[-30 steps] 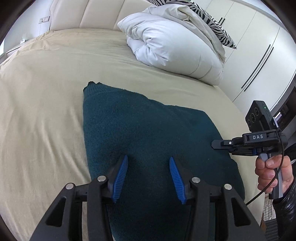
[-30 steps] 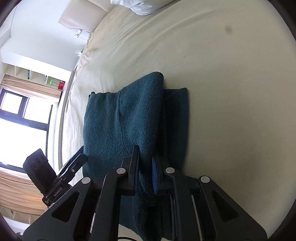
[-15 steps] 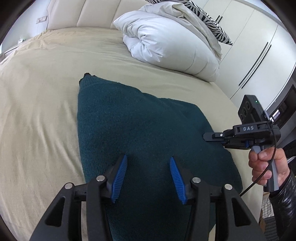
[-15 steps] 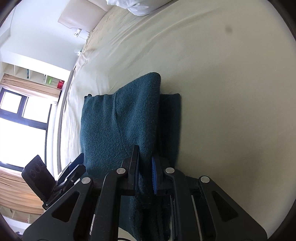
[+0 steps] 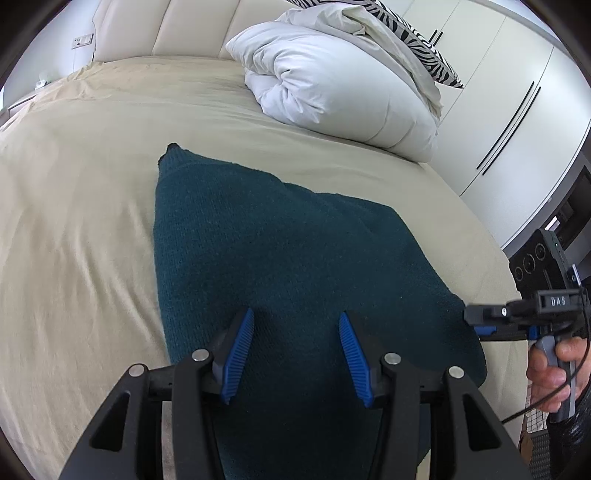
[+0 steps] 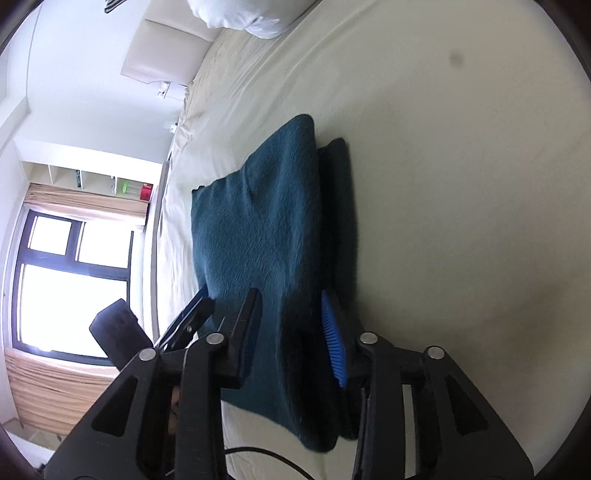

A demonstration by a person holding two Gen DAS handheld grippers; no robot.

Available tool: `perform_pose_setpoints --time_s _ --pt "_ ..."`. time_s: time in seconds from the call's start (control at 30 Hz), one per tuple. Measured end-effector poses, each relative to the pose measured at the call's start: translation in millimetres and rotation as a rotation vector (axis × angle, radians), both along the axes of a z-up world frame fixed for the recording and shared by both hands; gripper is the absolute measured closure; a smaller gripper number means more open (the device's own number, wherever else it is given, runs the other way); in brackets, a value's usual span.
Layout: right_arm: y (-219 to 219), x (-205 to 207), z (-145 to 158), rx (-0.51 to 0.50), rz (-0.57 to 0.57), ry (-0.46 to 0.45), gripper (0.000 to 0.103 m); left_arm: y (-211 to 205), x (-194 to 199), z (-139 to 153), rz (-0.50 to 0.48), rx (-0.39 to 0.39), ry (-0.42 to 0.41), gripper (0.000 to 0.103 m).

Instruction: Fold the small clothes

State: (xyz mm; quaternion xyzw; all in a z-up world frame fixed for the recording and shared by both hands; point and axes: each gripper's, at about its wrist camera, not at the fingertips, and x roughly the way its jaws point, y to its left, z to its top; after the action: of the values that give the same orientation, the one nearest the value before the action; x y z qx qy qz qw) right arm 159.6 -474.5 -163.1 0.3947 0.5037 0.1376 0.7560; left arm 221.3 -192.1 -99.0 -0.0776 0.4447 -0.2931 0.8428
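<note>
A dark teal knitted garment (image 5: pixel 280 258) lies folded on the beige bed sheet (image 5: pixel 74 229). It also shows in the right wrist view (image 6: pixel 258 229), with a folded layer on top and a lower layer showing along its right edge. My left gripper (image 5: pixel 295 354) is open and empty, hovering over the garment's near end. My right gripper (image 6: pixel 291 328) is open, its jaws on either side of the garment's near edge; it also shows from the side in the left wrist view (image 5: pixel 476 325), at the garment's right corner.
A white duvet (image 5: pixel 343 88) with a zebra-print pillow (image 5: pixel 413 33) is piled at the head of the bed. White wardrobe doors (image 5: pixel 517 110) stand to the right. A window (image 6: pixel 66 280) with curtains is beyond the bed's far side.
My right gripper was shut on the garment's folded edge and has opened, letting it go. The left gripper stayed open over the garment.
</note>
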Motion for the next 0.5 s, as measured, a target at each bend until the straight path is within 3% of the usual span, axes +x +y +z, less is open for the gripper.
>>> perform_pose_setpoints --time_s 0.07,0.17,0.37,0.43,0.5 --pt "11.0 -11.8 -4.6 -0.028 0.036 0.016 0.066 0.1 -0.8 0.8 0.000 0.003 0.002 0.052" --pt "21.8 -25.4 -19.1 -0.061 0.038 0.052 0.092 1.6 -1.7 3.0 -0.008 0.007 0.016 0.052" --pt "9.3 -48.5 -39.4 -0.017 -0.020 0.017 0.095 0.6 -4.5 -1.9 -0.035 0.017 -0.012 0.052" --pt "7.2 -48.0 -62.0 0.069 -0.047 0.018 0.097 0.6 -6.4 -2.9 -0.044 0.023 -0.026 0.052" --pt "6.4 -49.7 -63.4 0.088 -0.034 -0.011 0.099 0.2 -6.1 -3.6 -0.046 0.023 -0.024 0.051"
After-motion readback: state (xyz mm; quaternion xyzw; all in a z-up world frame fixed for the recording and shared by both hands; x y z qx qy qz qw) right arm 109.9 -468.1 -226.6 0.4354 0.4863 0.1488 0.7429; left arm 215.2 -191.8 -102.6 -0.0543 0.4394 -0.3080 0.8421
